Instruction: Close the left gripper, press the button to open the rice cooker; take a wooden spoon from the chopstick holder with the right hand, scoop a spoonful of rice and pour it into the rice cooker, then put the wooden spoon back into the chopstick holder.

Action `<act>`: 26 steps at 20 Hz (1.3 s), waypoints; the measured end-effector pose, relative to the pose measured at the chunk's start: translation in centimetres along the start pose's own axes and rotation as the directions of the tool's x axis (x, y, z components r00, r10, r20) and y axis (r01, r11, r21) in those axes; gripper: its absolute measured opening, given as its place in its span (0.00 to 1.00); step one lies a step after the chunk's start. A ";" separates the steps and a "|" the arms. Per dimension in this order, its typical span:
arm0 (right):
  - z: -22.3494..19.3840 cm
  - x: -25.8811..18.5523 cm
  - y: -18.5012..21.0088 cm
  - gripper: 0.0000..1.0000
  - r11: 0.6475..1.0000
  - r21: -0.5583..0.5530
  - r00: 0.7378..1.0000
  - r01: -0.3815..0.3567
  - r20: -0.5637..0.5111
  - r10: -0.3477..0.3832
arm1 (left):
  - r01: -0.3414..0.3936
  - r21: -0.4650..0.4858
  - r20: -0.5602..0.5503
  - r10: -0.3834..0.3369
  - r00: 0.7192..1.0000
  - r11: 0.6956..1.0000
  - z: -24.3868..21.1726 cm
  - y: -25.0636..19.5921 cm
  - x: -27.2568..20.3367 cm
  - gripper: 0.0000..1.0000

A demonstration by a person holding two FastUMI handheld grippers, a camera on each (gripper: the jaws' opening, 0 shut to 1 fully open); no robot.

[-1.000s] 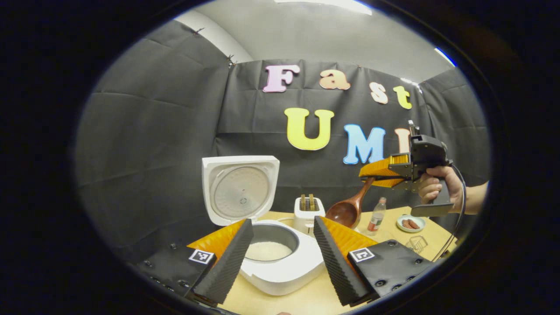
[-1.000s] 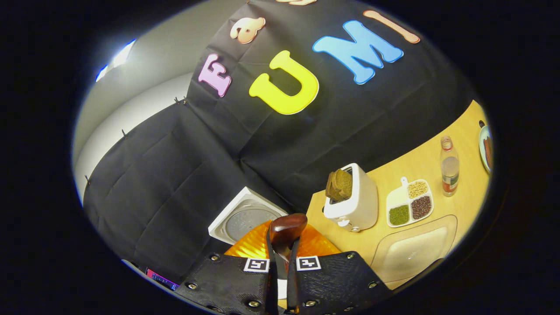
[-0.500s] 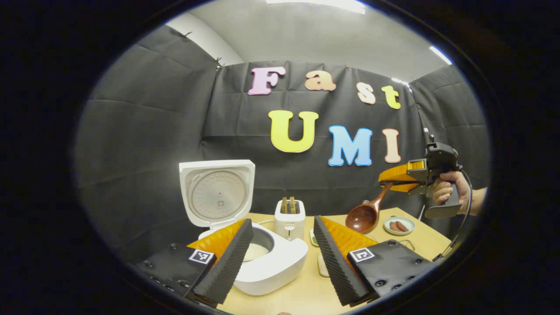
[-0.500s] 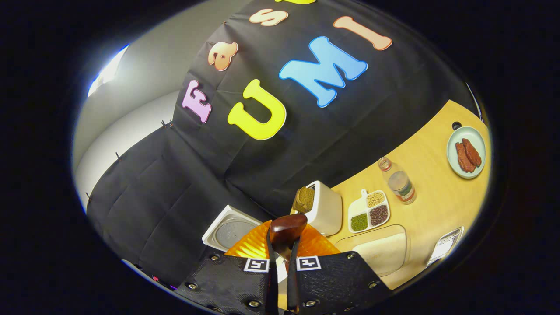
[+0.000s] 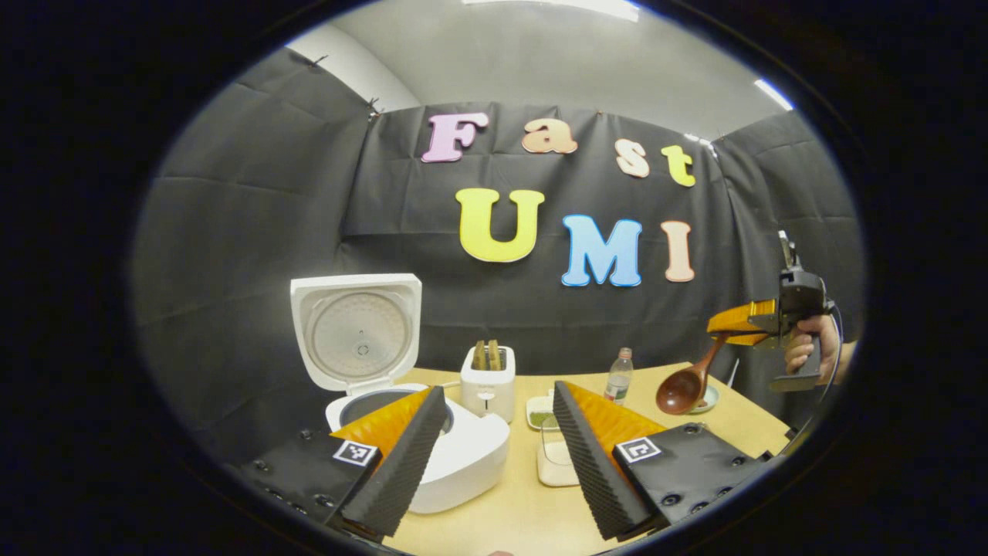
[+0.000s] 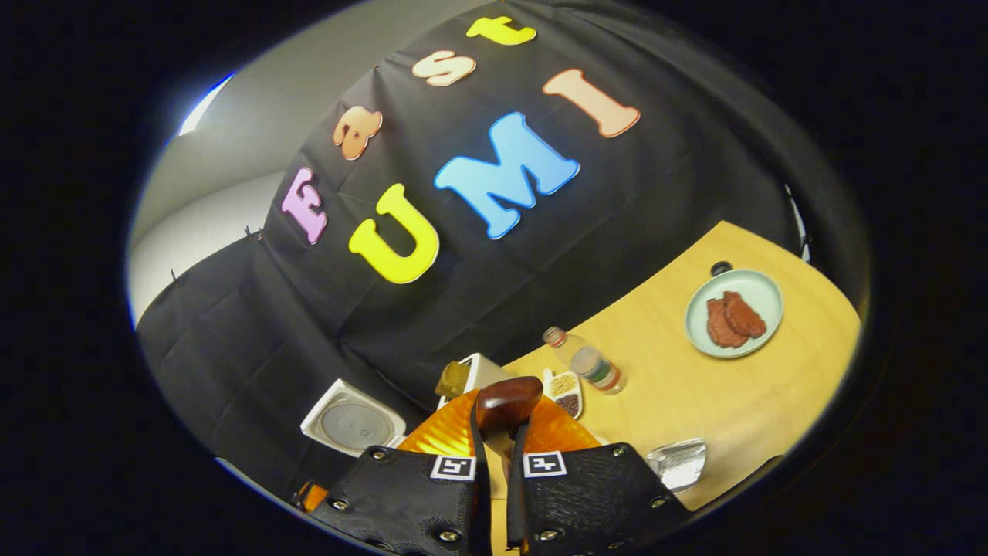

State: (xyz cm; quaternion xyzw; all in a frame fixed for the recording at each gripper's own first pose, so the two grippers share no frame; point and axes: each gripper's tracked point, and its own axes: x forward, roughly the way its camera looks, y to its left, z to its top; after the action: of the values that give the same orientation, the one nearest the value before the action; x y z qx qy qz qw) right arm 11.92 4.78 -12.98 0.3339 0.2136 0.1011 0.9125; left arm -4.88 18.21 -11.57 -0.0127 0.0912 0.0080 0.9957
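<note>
Spoon return pending, rice cooker lid up

Left gripper view: the left gripper (image 5: 494, 452) sits released, rice cooker (image 5: 421, 444) just ahead.
Right gripper view: the right gripper (image 6: 494, 471) grasps the wooden spoon (image 6: 505, 405); next, judged, it goes into the chopstick holder (image 6: 678, 463) just right.

One rice cooker (image 5: 432, 455), one toaster (image 5: 488, 382), one bottle (image 5: 617, 377), two plates (image 6: 733, 313).
</note>
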 end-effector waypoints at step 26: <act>-8.1 1.1 -13.6 0.19 0.888 -0.415 0.968 0.197 -0.060 -0.243 | -0.073 0.004 -0.020 0.073 0.997 0.997 0.3 -2.2 -0.4 0.96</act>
State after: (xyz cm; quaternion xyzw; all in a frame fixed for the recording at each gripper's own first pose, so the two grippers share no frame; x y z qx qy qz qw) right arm 9.78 -0.58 -27.75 0.1049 0.2744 0.0575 0.9541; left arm -5.14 16.01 -11.16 -0.0077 0.1015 0.0439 0.9938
